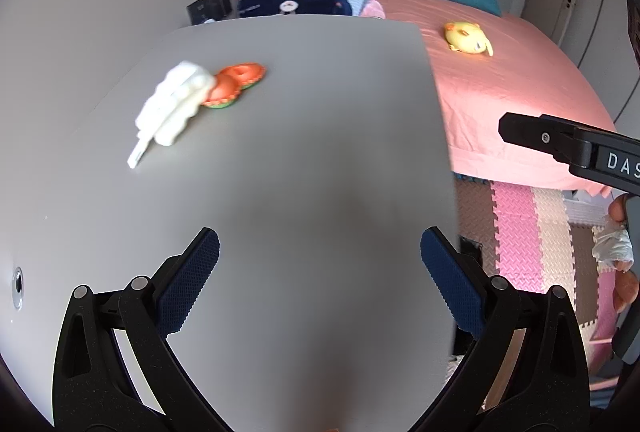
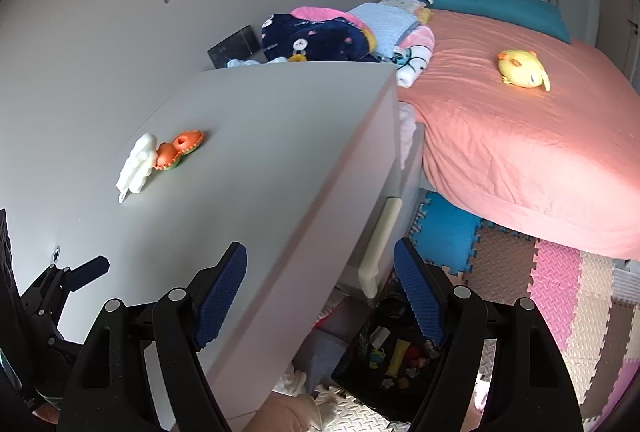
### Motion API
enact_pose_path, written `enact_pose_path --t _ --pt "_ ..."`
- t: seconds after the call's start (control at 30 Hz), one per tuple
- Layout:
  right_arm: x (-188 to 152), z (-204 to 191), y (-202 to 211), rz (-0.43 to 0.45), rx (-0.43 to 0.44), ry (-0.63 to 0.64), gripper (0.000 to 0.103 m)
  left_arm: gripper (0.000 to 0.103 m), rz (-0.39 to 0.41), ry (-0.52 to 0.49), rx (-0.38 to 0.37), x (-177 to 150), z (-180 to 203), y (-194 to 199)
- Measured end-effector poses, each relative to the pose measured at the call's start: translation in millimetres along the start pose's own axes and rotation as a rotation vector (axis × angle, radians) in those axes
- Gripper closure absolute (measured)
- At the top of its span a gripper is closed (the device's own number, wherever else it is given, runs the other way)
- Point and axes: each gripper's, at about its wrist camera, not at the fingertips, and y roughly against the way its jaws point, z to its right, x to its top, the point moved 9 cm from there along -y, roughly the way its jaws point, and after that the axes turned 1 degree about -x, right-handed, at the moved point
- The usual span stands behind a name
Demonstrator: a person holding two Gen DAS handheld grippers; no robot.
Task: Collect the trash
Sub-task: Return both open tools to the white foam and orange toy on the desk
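Note:
A white lumpy plastic piece (image 1: 173,109) with a thin stick lies on the grey table top (image 1: 304,136), touching an orange and green toy (image 1: 236,83). Both also show in the right wrist view: the white piece (image 2: 136,164) and the orange toy (image 2: 180,149). My left gripper (image 1: 320,280) is open and empty above the near part of the table. My right gripper (image 2: 320,296) is open and empty over the table's right edge (image 2: 352,200). The right gripper's black body (image 1: 572,148) shows at the right in the left wrist view.
A bed with a pink sheet (image 2: 520,136) stands to the right, with a yellow plush toy (image 2: 522,69) and piled blankets (image 2: 316,36). Foam floor mats (image 2: 560,296) lie below. A dark basket of small items (image 2: 396,360) sits under the table edge.

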Motion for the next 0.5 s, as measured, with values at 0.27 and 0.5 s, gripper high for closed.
enact_pose_path --t 0.27,0.5 --pt "10 -24 -18 -0.012 0.013 0.009 0.026 0.006 0.003 0.053 0.009 9 -41 -7" --pt "23 -46 -38 -0.022 0.017 0.024 0.026 0.006 0.016 0.052 0.039 27 -79 -16"
